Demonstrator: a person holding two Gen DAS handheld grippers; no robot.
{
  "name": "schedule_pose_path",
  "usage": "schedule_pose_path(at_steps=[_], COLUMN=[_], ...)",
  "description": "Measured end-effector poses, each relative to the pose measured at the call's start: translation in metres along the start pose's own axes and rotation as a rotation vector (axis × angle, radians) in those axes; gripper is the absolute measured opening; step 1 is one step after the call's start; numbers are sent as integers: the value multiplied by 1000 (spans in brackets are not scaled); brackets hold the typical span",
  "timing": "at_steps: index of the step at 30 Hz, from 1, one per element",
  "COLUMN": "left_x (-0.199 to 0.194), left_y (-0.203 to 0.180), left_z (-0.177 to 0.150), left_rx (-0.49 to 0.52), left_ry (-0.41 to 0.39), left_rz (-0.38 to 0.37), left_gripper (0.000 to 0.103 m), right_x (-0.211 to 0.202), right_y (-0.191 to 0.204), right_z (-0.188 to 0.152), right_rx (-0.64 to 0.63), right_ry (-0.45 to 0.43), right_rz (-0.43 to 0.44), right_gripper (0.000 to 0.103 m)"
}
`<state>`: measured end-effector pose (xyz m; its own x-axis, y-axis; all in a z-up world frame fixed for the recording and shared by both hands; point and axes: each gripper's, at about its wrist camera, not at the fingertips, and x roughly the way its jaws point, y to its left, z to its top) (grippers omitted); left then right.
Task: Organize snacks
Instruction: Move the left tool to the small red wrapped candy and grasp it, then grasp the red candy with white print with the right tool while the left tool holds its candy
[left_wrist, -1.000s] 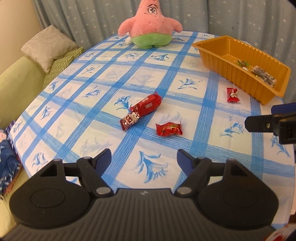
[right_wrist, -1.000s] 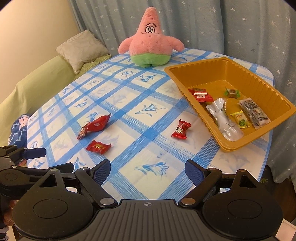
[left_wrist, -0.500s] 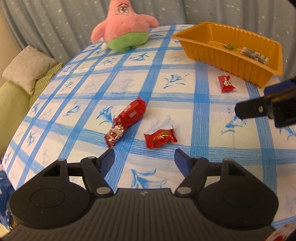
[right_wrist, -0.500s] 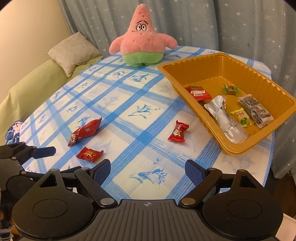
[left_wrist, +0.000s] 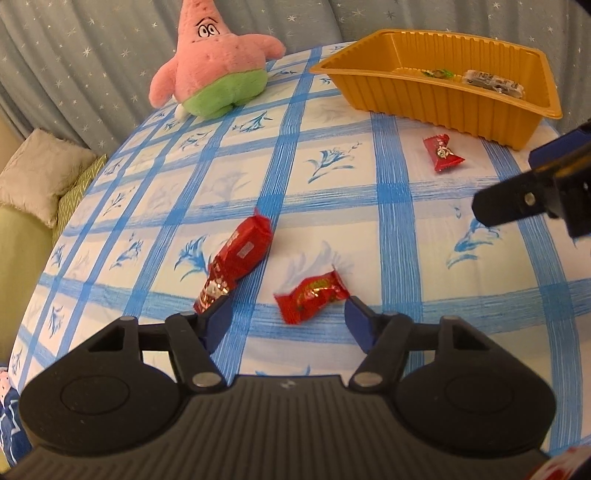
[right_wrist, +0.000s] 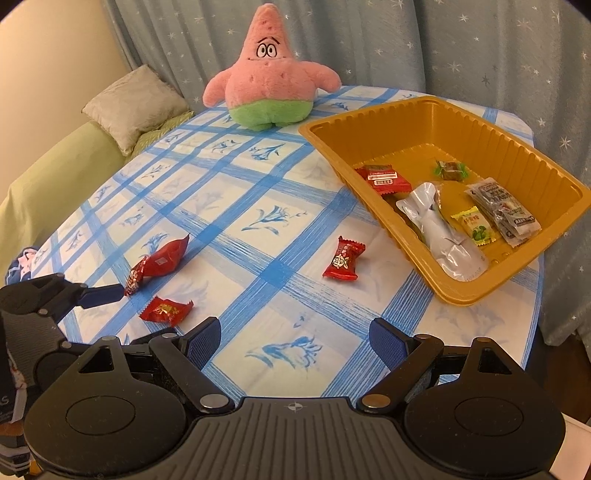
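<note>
While wrapper print stays unreadable, the left hand-held gripper (left_wrist: 286, 317) is closing around a red candy (left_wrist: 312, 295), untouched; right hand-held gripper (right_wrist: 295, 341) gapes.

Left gripper (left_wrist: 288, 317) pitched down toward the tabletop, jaws closing, pads not pressing anything yet; a small red candy (left_wrist: 312, 296) sits between the blue fingertips (left_wrist: 218, 317), nearer the one at 3 o'clock. Right gripper (right_wrist: 295, 341) also angled down, jaws wide apart, nothing between them. From the left camera, one right finger (left_wrist: 517, 201) pokes in at 3 o'clock.
</note>
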<state>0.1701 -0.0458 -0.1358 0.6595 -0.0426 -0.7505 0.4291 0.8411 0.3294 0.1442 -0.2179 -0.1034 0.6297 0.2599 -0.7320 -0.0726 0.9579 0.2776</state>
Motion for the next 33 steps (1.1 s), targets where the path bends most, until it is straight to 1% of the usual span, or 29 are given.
schedule_pose_path(at_steps=[4, 8, 10, 17, 19, 24, 27, 28, 29, 31, 33], left_x=[7, 11, 13, 16, 16, 16, 12, 9, 6, 0, -4], left_y=[3, 6, 6, 10, 12, 14, 18, 21, 24, 31, 39], left_z=[5, 9, 10, 12, 13, 12, 12, 12, 13, 14, 16], left_rx=[-8, -30, -43, -94, -115, -148, -181, -195, -210, -242, -270], left_ry=[7, 17, 28, 39, 45, 42, 31, 23, 15, 1, -7], left_rz=[0, -30, -53, -109, -136, -142, -140, -139, -138, -130, -115], left_gripper=[58, 51, 42, 28, 21, 20, 19, 19, 19, 19, 19], right_x=[1, 1, 1, 3, 4, 7, 9, 9, 11, 14, 19], right_y=[0, -1, -1, -2, -1, -1, 0, 1, 1, 3, 4], right_z=[-1, -2, -2, -2, -3, -2, -1, -1, 0, 2, 4], right_rx=[3, 4, 6, 8, 5, 3, 6, 6, 5, 5, 16], right_ry=[5, 6, 5, 2, 1, -4, -22, -30, -38, -49, -61], right_rz=[-1, -4, -6, -7, -7, -7, -9, -9, -11, -20, -45], right_gripper=[88, 88, 88, 88, 88, 88, 87, 84, 78, 72, 69])
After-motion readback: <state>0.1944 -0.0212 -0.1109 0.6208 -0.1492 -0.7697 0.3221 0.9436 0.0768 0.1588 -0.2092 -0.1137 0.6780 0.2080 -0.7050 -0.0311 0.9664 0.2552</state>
